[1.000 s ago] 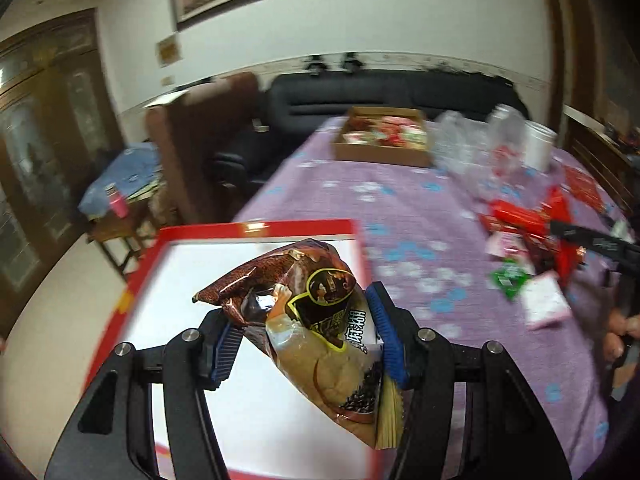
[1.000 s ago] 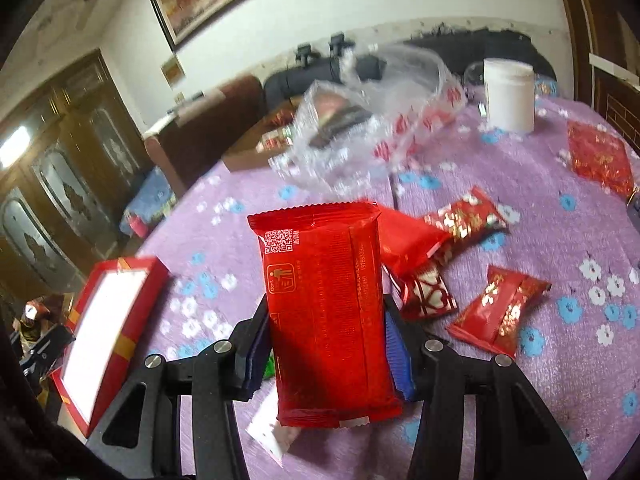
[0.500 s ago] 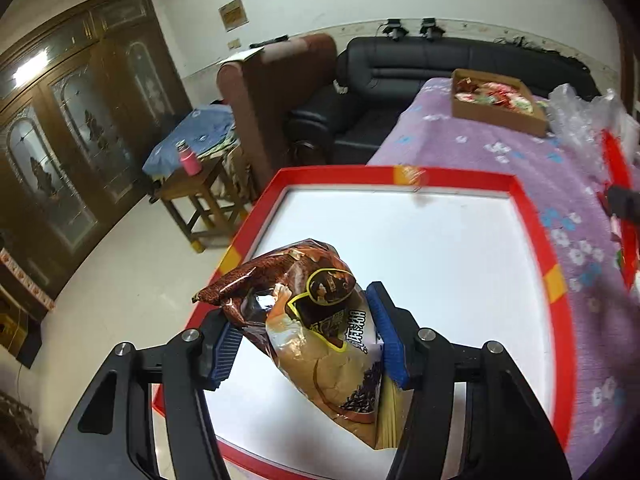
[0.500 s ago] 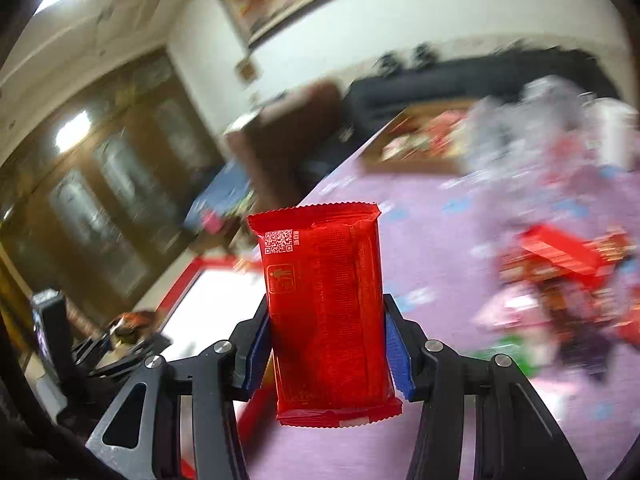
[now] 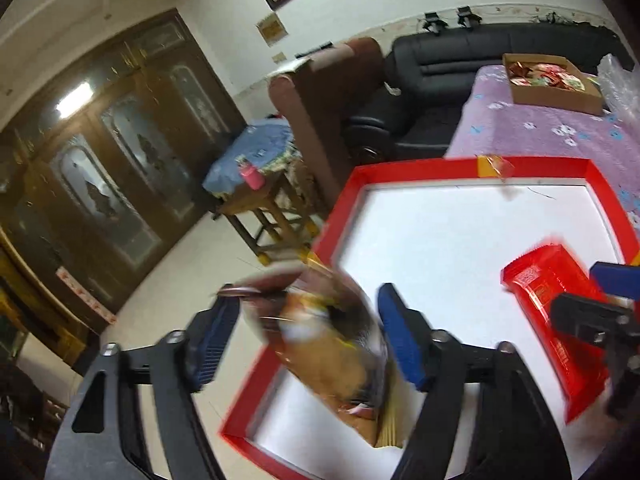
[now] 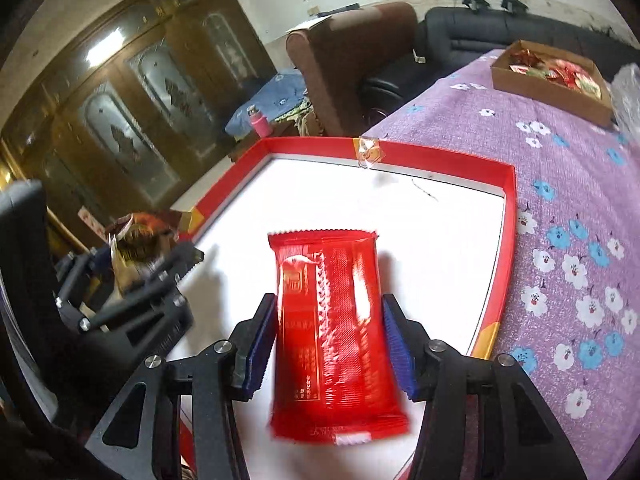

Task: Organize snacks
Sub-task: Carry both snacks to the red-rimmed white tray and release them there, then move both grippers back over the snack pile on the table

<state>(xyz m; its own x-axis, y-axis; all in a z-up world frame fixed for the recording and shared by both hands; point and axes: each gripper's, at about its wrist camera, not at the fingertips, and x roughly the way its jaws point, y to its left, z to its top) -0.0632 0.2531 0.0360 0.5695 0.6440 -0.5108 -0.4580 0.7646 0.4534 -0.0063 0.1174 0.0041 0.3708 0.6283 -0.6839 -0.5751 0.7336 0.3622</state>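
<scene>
A red-rimmed tray (image 5: 532, 165) with a white floor lies at the near end of the purple table; it also shows in the right wrist view (image 6: 432, 156). My left gripper (image 5: 308, 340) has opened over the tray's near left corner. The brown and gold snack bag (image 5: 332, 352) is blurred between its spread jaws, slipping down. My right gripper (image 6: 328, 348) is open over the tray, and the red snack packet (image 6: 336, 320) sits loose between its pads, blurred. The red packet also shows in the left wrist view (image 5: 556, 316). The brown bag shows in the right wrist view (image 6: 136, 248).
A cardboard box of wrapped sweets (image 6: 552, 80) stands at the far end of the flowered purple tablecloth (image 6: 580, 208). Crumpled clear plastic (image 5: 620, 84) lies at the right. A brown armchair (image 5: 320, 96), black sofa (image 5: 480, 60) and a small side table (image 5: 260, 188) stand beyond the table's left edge.
Both grippers have moved over the red tray and opened. The brown bag and the red packet, held tight before, now sit loose and blurred between the jaws.
</scene>
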